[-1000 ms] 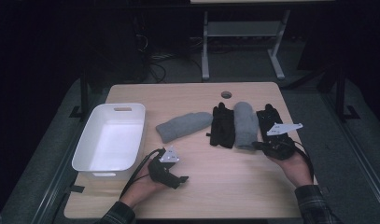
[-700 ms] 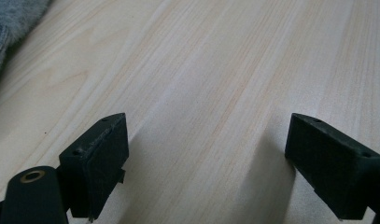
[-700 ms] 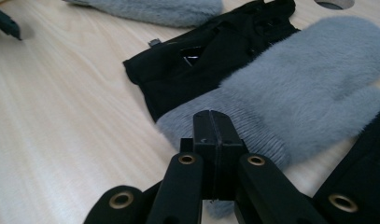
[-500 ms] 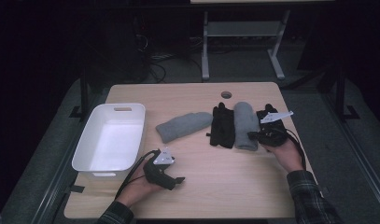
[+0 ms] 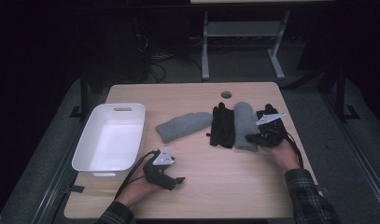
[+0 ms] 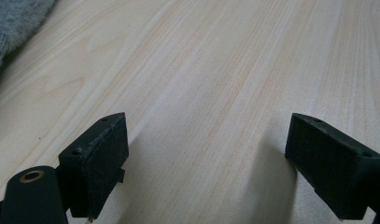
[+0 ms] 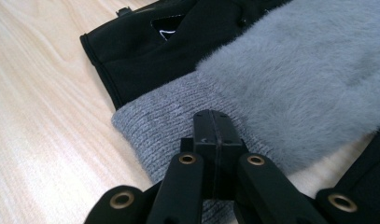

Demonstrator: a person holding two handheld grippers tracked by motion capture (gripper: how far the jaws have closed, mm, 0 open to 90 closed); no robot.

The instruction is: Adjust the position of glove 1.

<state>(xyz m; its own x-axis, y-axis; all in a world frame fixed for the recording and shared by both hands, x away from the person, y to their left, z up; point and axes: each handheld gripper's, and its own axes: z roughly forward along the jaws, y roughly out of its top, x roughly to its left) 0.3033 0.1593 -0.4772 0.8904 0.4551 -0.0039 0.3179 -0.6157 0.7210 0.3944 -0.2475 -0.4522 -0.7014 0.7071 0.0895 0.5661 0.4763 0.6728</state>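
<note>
The right gripper [image 7: 214,135], its jaws pressed together with nothing between them, is hovering over the ribbed cuff of the grey mitten [image 7: 290,88], likely lining up for a pinch there. That mitten is lying between two black gloves [image 5: 223,125] near the table's right side. The left gripper [image 6: 206,163], jaws wide apart, is resting on bare table [image 6: 225,70], keeping clear. A white bin [image 5: 87,148] is waiting at the left.

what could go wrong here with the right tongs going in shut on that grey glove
1. The right tongs sit over the grey glove's ribbed cuff with jaws shut, so they may only push it along unless they open first.
2. The black glove touches the grey one, so a grab could snag both.
3. The white bin lies across the table, past the other grey glove; a loose grip might drop the glove on the way.
</note>
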